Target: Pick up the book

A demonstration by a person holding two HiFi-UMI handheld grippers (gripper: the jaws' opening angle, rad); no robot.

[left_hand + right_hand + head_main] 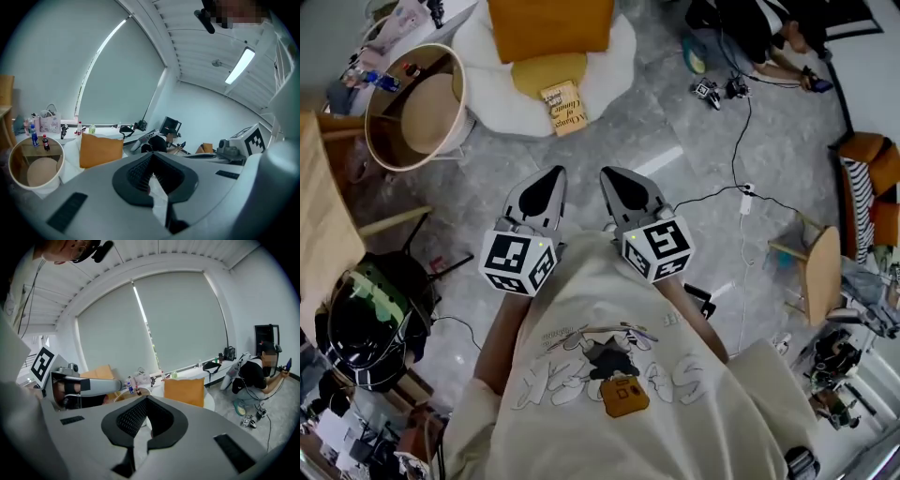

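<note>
The person stands in a cream T-shirt (pixel 609 375) and holds both grippers close in front of the chest, side by side and near each other, noses pointing forward over the grey floor (pixel 656 122). The left gripper (pixel 555 174) has its jaws pressed together with nothing held between them. The right gripper (pixel 607 174) is the same, pads meeting at the tip and empty. Each one carries its marker cube at the back, just above the shirt.

The book (pixel 564 106) is well ahead of them, not touched by either. It lies flat, cover up, on the near edge of a big white cushion (pixel 487 84) on the floor, slightly askew. A yellow pillow (pixel 546 70) sits right behind it (the two look to be touching), and a larger orange pillow (pixel 548 23) stands behind that.

To the left of the white cushion is a round table (pixel 453 75) with a raised rim. From the left gripper's view a few small bottles (pixel 33 136) stand on its lower shelf.

Off to the right a black cable (pixel 736 141) snakes across the floor towards a seated person (pixel 764 28) by the far wall. A wooden chair (pixel 820 272) stands at the right edge, with clutter below it. A dark bag (pixel 366 323) rests at the left side.
</note>
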